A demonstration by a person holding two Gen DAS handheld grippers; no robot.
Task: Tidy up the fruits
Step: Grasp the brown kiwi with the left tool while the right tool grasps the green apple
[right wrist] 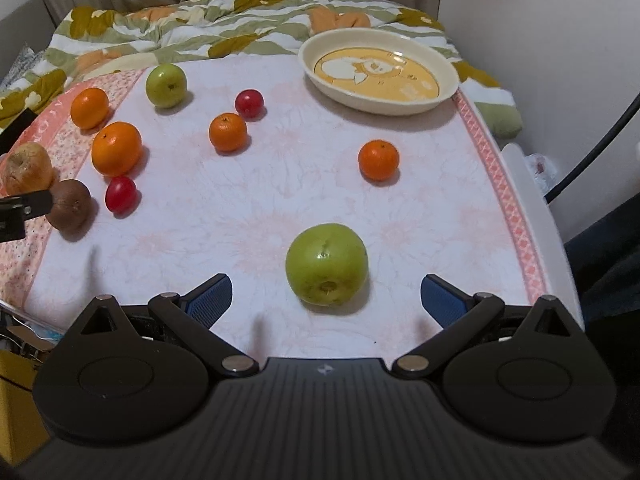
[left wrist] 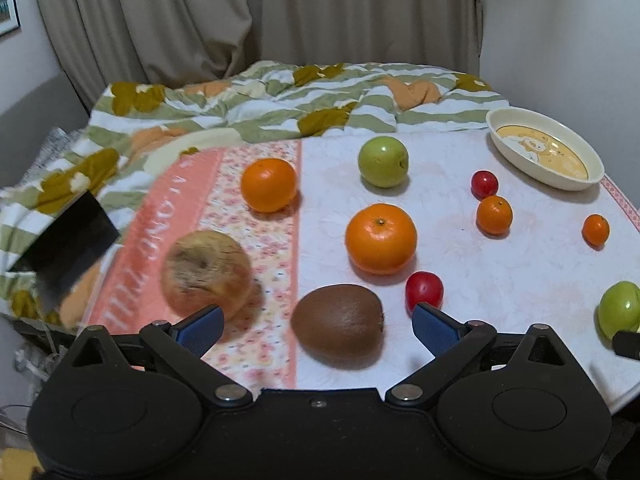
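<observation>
Both grippers are poised over a white tablecloth (right wrist: 248, 208) dotted with loose fruit, and the cream dish (right wrist: 450, 80) at the far right corner sits empty: nothing gathered yet, by the look of it.

Biggest risk first: the cloth. It lies over soft bedding, so I'd expect round fruit to roll if a finger nudges it off-centre. The near green apple (right wrist: 326, 264) sits just ahead of the right gripper (right wrist: 326, 300), fingers spread wide and empty. It looks broad and glossy, so a shallow bite could squirt it toward the near edge.

On the other side the left gripper (left wrist: 318, 328) is also spread wide, holding nothing, with the kiwi (left wrist: 338, 326) right between its blue pads. The kiwi is fuzzy, brown, lying on its side. The trouble is its neighbours: a red cherry tomato (left wrist: 424, 290) just behind the right pad, and a bruised, brownish apple (left wrist: 206, 270) by the left pad. Closing carelessly could knock either.

Farther out, well apart: a large orange (left wrist: 380, 238), another orange (left wrist: 269, 185), a second green apple (left wrist: 383, 161), two small tangerines (right wrist: 228, 132) (right wrist: 378, 160), and another cherry tomato (right wrist: 249, 104). The dish is shallow, so fruit dropped in could bounce out.
</observation>
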